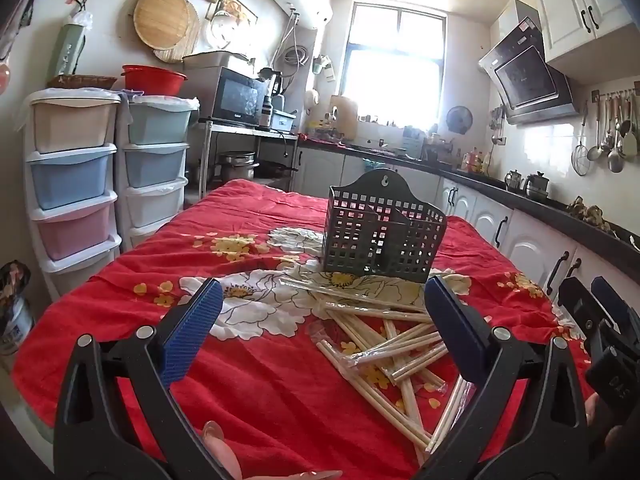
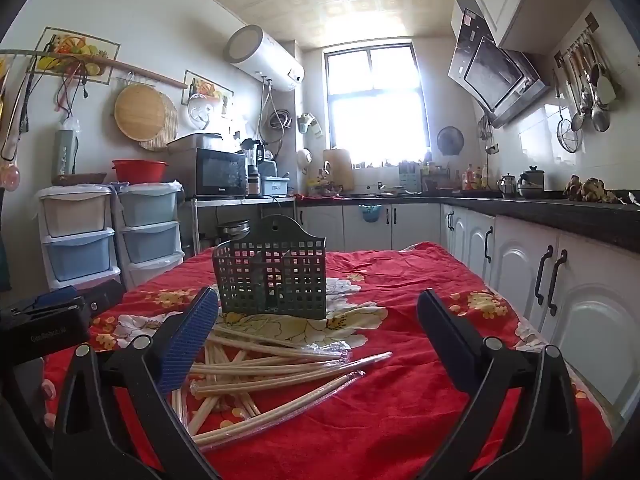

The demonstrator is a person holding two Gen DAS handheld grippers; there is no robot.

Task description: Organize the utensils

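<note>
I see a soft, matt red cloth with a slightly rumpled, fuzzy nap. The chopsticks look like pale, smooth wood, several in clear glossy plastic sleeves. The holder is dull grey-green plastic, perforated in a grid. My left gripper and right gripper have black matt plastic arms and ribbed blue pads.

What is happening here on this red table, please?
A person holds a claw in each hand over a table with a red flowered cloth. Wrapped chopsticks lie in a loose pile on the cloth, in front of a dark green perforated holder, which appears empty. The left claw and the right claw are both open and hold nothing. No chopstick is in the holder yet, so the sorting has not started.
</note>
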